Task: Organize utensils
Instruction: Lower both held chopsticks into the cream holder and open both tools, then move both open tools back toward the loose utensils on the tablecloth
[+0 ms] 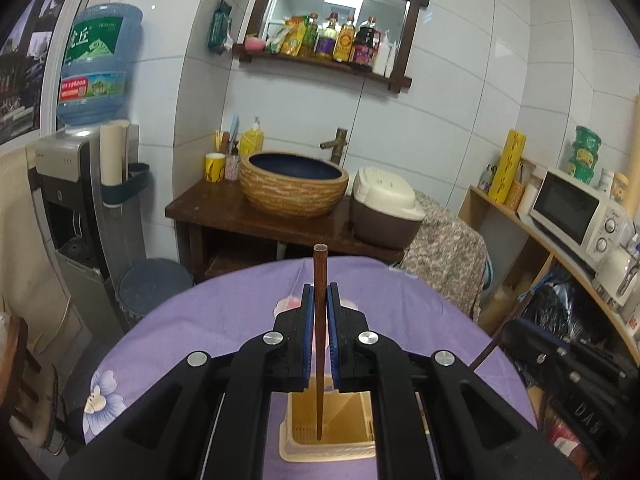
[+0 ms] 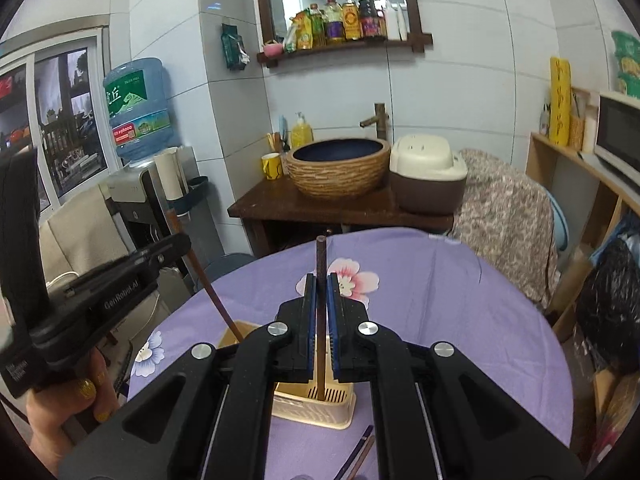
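In the left wrist view my left gripper [image 1: 320, 292] is shut on a reddish-brown wooden chopstick [image 1: 320, 264]. The chopstick stands nearly upright, with its thin tip down inside a beige slotted utensil holder [image 1: 300, 450] on the purple flowered tablecloth [image 1: 200, 320]. In the right wrist view my right gripper [image 2: 321, 282] is shut on a darker chopstick [image 2: 321, 256], also upright, whose tip reaches into the same holder [image 2: 312, 412]. A hand [image 2: 60, 408] holds the left gripper [image 2: 176, 240] at the left, its chopstick [image 2: 212, 292] slanting down to the holder's left compartment.
Two loose chopsticks [image 2: 360, 456] lie on the cloth near the holder's front right. Behind the round table are a dark wooden stand with a woven basin [image 1: 292, 184], a rice cooker [image 1: 384, 208], a water dispenser [image 1: 80, 184] and a grey bin [image 1: 154, 284]. A shelf with a microwave [image 1: 576, 216] is on the right.
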### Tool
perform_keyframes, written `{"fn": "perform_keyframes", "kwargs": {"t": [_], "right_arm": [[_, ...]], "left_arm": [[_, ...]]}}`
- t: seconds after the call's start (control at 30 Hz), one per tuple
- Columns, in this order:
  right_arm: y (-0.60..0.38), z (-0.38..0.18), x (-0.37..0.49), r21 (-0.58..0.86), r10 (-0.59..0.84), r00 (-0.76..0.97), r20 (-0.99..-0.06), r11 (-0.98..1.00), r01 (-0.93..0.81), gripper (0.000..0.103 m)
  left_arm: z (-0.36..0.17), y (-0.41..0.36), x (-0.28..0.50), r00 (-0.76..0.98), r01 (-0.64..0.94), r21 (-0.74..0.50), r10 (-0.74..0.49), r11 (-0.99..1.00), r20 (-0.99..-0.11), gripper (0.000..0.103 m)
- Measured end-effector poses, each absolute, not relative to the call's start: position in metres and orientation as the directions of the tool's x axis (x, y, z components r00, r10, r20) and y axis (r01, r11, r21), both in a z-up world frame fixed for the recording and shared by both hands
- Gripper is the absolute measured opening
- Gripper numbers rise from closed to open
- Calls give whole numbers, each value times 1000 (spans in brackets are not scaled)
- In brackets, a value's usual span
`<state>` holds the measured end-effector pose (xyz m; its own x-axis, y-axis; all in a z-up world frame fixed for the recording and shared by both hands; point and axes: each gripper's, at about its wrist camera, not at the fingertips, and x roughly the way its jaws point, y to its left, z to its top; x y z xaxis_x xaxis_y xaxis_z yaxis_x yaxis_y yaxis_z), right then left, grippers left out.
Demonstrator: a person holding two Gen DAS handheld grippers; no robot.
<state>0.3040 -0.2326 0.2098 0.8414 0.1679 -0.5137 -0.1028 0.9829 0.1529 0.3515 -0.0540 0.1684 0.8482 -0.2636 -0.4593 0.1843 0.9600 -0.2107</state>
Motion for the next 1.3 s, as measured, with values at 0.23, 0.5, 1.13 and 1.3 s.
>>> {"fn": "perform_keyframes", "kwargs": {"t": [0.23, 0.5, 1.13, 1.3], "right_arm": [[-245, 194, 313, 198, 172, 831, -529, 977, -77, 6], [-248, 192, 308, 198, 159, 848, -506, 978, -65, 16], [-257, 189, 250, 127, 53, 914, -403, 992, -2, 81], [-261, 172, 220, 115, 32, 918, -396, 993, 15, 82]], "left_arm": [[134, -49, 360, 799, 172, -256, -287, 951, -529, 8], [134, -44, 355, 798, 166, -269, -289, 949, -529, 8], [141, -23, 260, 879, 227, -191, -285, 955, -382, 84], [122, -13, 236, 878, 208, -168, -259, 964, -402, 94]]}}
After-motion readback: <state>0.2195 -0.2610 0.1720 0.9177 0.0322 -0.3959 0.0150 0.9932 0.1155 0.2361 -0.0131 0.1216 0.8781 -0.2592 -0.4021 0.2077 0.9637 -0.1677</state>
